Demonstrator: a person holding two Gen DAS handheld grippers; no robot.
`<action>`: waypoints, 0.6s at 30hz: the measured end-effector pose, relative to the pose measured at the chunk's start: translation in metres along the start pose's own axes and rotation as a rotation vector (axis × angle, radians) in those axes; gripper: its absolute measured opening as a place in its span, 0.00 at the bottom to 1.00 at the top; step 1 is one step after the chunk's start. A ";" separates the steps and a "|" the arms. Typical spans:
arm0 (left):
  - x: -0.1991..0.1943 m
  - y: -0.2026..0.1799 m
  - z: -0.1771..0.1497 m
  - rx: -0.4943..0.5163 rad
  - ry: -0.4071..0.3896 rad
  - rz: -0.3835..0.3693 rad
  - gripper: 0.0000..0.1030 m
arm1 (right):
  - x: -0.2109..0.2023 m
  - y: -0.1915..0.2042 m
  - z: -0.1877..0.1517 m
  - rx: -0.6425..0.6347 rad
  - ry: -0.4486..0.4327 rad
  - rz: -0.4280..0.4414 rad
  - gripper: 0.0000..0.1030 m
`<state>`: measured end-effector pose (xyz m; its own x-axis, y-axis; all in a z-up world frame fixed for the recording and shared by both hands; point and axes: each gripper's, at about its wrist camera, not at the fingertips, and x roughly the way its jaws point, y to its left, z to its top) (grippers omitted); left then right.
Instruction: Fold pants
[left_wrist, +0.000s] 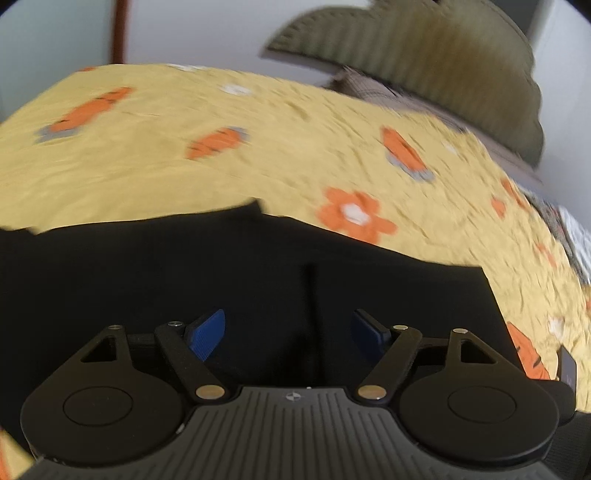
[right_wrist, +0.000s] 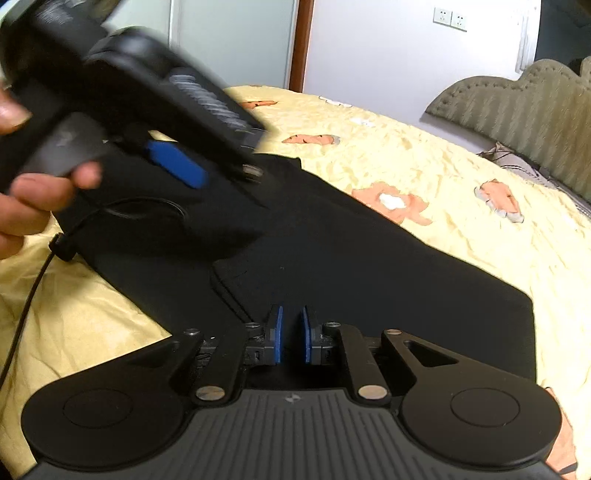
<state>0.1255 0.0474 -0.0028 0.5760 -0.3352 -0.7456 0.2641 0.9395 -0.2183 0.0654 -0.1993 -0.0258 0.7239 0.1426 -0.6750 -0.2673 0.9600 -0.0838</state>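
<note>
The black pants (left_wrist: 166, 266) lie flat on the yellow bedspread (left_wrist: 221, 173), and a straight seam or fold edge runs up their middle. Above them, my left gripper (left_wrist: 288, 332) is open with its blue pads wide apart and nothing between them. In the right wrist view the pants (right_wrist: 369, 266) stretch from the upper left to the near right, with a folded corner near the centre. Just over their near part, my right gripper (right_wrist: 291, 334) is shut, its pads a narrow slit apart. A hand (right_wrist: 33, 199) holds the left gripper, blurred, over the pants' far left end, with one blue finger (right_wrist: 177, 166) showing.
The bedspread (right_wrist: 443, 166) has orange flowers and carrots printed on it. An olive padded headboard (right_wrist: 517, 110) and grey bedding (right_wrist: 517, 166) stand at the back right. A black cable (right_wrist: 29, 306) hangs from the left gripper across the near left. A white wall with sockets (right_wrist: 450, 17) is behind.
</note>
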 end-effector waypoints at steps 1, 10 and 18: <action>-0.008 0.008 -0.002 -0.006 -0.016 0.027 0.75 | -0.003 0.000 0.003 0.008 -0.016 0.004 0.10; -0.080 0.069 -0.025 0.089 -0.160 0.514 0.89 | -0.002 0.013 0.002 0.021 -0.018 -0.004 0.10; -0.138 0.129 -0.028 -0.085 -0.254 0.744 0.97 | -0.015 0.058 0.021 -0.117 -0.117 0.054 0.11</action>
<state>0.0580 0.2168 0.0542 0.7403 0.3866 -0.5500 -0.3137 0.9222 0.2261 0.0523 -0.1406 -0.0055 0.7737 0.2271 -0.5914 -0.3755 0.9163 -0.1393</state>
